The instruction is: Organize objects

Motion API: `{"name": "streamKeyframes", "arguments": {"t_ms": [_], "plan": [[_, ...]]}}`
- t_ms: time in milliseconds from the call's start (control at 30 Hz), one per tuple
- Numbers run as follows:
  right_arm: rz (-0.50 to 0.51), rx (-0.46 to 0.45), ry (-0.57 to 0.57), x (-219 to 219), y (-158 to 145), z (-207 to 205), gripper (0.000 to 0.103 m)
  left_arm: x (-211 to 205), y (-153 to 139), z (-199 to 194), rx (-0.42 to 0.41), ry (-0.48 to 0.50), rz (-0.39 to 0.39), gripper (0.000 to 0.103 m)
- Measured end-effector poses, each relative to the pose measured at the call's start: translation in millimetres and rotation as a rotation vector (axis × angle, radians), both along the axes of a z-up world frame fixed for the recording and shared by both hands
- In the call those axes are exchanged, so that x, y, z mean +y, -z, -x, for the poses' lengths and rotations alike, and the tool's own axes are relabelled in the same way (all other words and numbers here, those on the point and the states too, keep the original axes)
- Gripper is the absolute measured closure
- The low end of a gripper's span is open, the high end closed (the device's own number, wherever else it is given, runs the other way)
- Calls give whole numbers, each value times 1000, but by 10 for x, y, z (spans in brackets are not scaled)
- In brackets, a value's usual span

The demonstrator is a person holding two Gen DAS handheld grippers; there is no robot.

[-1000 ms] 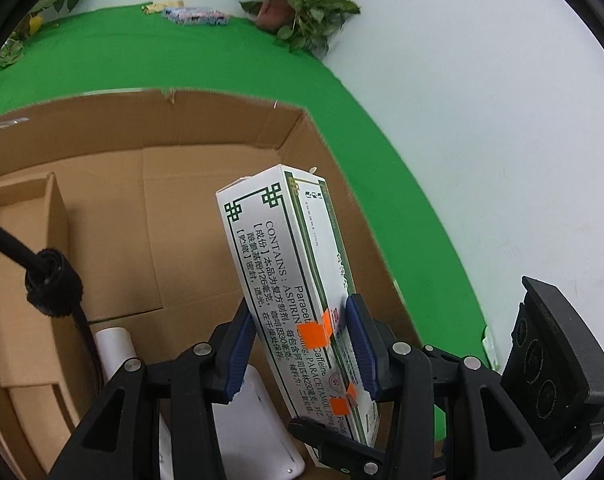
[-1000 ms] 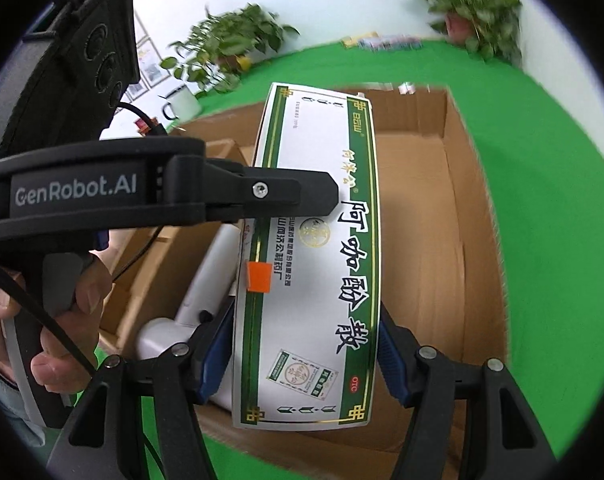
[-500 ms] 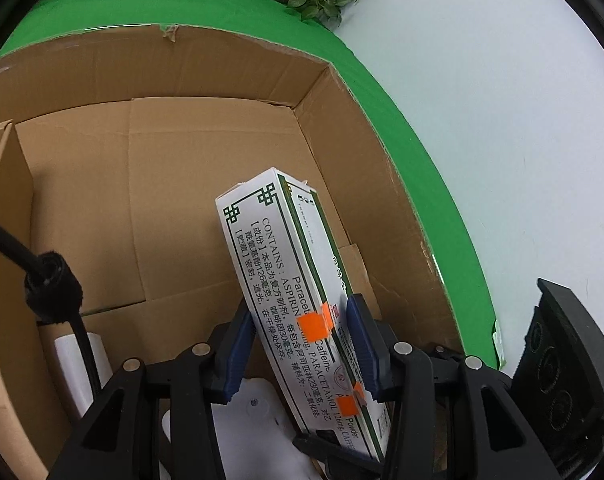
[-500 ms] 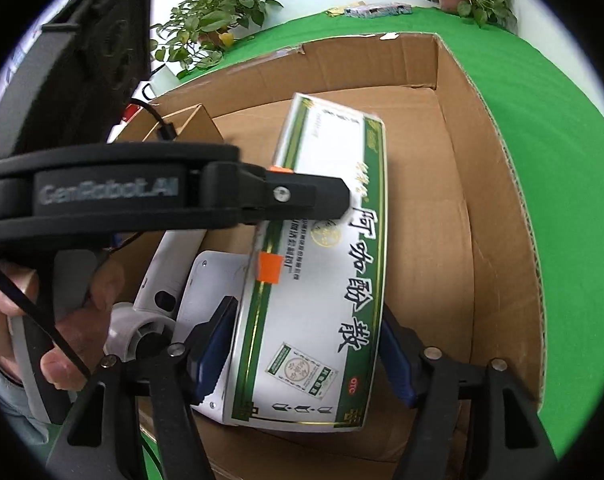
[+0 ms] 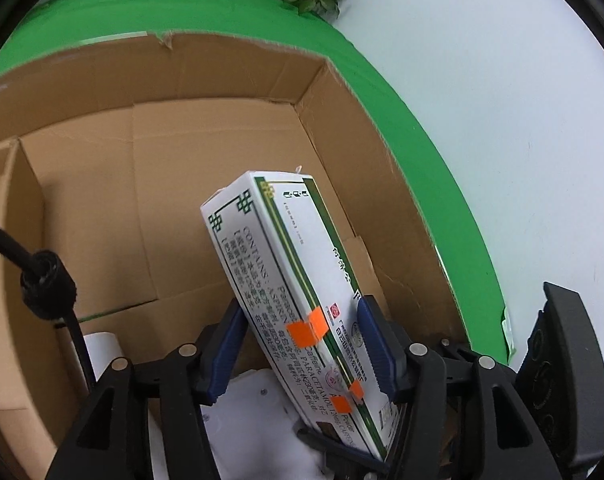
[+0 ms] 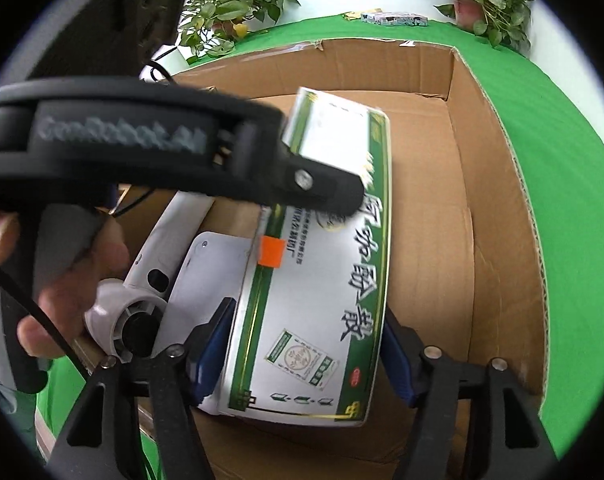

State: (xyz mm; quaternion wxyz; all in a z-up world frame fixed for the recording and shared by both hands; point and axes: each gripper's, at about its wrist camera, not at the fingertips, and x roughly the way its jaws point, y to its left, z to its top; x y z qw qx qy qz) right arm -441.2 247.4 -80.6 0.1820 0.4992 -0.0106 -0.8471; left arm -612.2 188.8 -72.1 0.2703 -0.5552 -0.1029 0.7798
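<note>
Your green-covered table (image 5: 382,92) carries a large open cardboard box (image 5: 229,92), and both of your tongs reach down into it. Inside the box, a white appliance with a round vent (image 6: 141,312) lies along the near left part of the floor, and the white-and-green medicine carton (image 6: 334,280) slants above it, its lower end down near the box floor and its upper end raised toward the far wall. Your right tongs (image 6: 306,352) straddle the carton's broad face at its lower end; their jaws are closing, the right blue pad sits against the carton's edge, and the left pad (image 6: 211,340) stands just beside the other edge, so whether they truly pinch it you cannot tell from this view. Your left tongs (image 5: 302,344) bracket the carton's narrow sides near the orange stickers (image 5: 308,326); their jaws are opening, the right pad (image 5: 372,344) lies just beside the carton and the left pad stands visibly apart from it. In the right wrist view your hand (image 6: 61,272) grips the left tool's handle. Potted plants (image 6: 229,20) and a small flat packet (image 6: 394,18) sit at the table's far edge.
</note>
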Motion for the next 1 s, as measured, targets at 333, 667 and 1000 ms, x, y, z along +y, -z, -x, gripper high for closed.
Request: {"name": "streamKeyframes", "arguments": {"t_ms": [333, 667, 1000], "plan": [[-61, -19, 48, -73, -44, -32, 38, 154, 52, 93, 8, 18, 26, 45], [59, 0, 64, -21, -125, 96, 35, 177, 123, 117, -40, 51, 46, 46], [-10, 26, 83, 177, -61, 113, 38, 68, -26, 71, -34, -61, 43, 43]]}}
